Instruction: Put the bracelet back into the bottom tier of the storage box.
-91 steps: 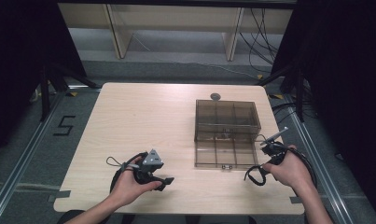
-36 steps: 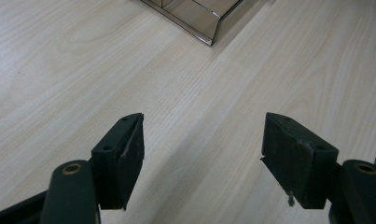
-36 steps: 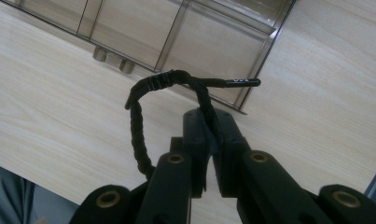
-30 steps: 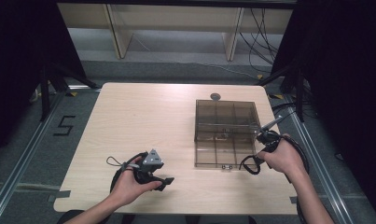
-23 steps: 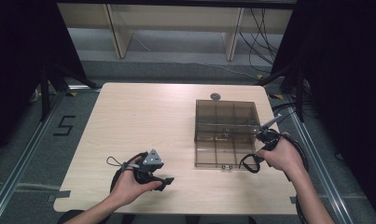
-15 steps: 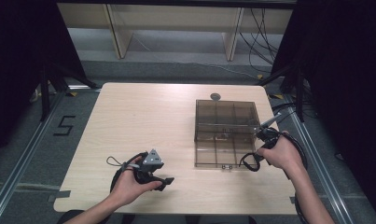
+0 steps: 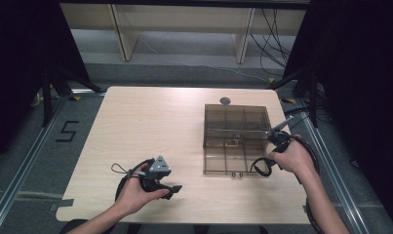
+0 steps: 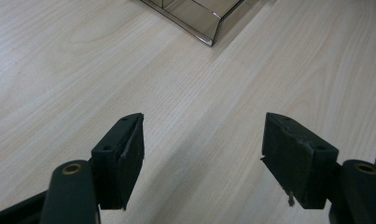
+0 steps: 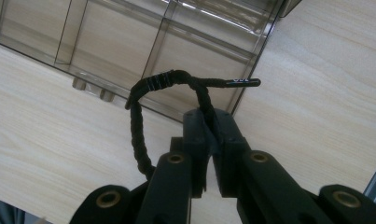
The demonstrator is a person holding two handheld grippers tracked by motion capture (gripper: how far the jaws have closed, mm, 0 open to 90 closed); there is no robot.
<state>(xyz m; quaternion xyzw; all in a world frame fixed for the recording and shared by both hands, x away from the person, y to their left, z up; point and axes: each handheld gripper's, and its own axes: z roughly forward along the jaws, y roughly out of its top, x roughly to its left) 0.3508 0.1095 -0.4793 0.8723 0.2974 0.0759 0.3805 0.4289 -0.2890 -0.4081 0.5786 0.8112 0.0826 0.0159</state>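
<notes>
A smoky clear plastic compartment box (image 7: 236,139) lies on the right half of the light wooden table (image 7: 150,126), its dividers forming a grid of bays. The right gripper (image 9: 209,122) has its jaws clenched on a black braided cord (image 9: 143,116), which loops up and over toward the box's near wall and ends in a stiff tip with small white print (too small to read). In the high view the right gripper (image 7: 278,137) sits at the box's right edge, held by the person's right hand (image 7: 291,158). The left gripper (image 8: 202,151) rests low over bare wood near the table's front left, jaws spread wide with nothing between them, a corner of the box ahead of it.
</notes>
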